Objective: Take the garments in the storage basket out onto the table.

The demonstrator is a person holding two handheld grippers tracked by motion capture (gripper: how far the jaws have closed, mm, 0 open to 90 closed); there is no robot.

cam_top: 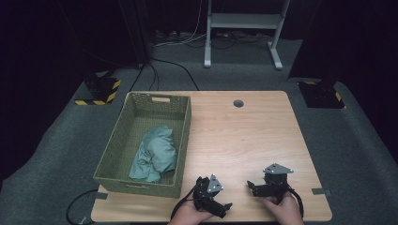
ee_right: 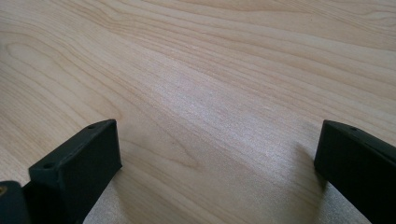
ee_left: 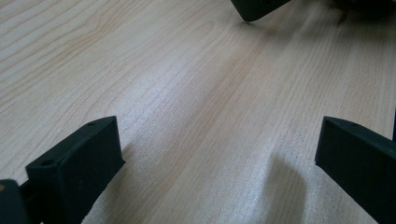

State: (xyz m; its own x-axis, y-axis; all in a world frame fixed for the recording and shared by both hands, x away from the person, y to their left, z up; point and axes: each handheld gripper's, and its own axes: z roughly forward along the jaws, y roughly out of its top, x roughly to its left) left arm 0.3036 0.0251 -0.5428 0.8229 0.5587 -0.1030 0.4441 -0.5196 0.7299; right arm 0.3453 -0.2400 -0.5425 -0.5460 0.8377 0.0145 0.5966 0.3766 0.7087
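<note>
A green woven basket (cam_top: 184, 133) stands on the left part of the wooden table (cam_top: 244, 140). A crumpled grey-green cloth (cam_top: 155, 154) lies inside it. At the near edge, a hand holds my left gripper (cam_top: 226, 206) low over the wood, its jaws wide open with nothing between them (ee_left: 219, 144). To its right, another hand holds my right gripper (cam_top: 251, 187), also open over bare wood (ee_right: 219, 144). A jaw tip of the right gripper (ee_left: 257, 7) shows at the top of the left gripper view. Both grippers are to the right of the basket's near corner, apart from it.
A round cable hole (cam_top: 238, 103) sits near the table's far edge. Tape tabs (cam_top: 319, 191) mark the near corners. Behind the table stand a white frame (cam_top: 244, 21) and yellow-black striped bases (cam_top: 101, 91) on grey carpet.
</note>
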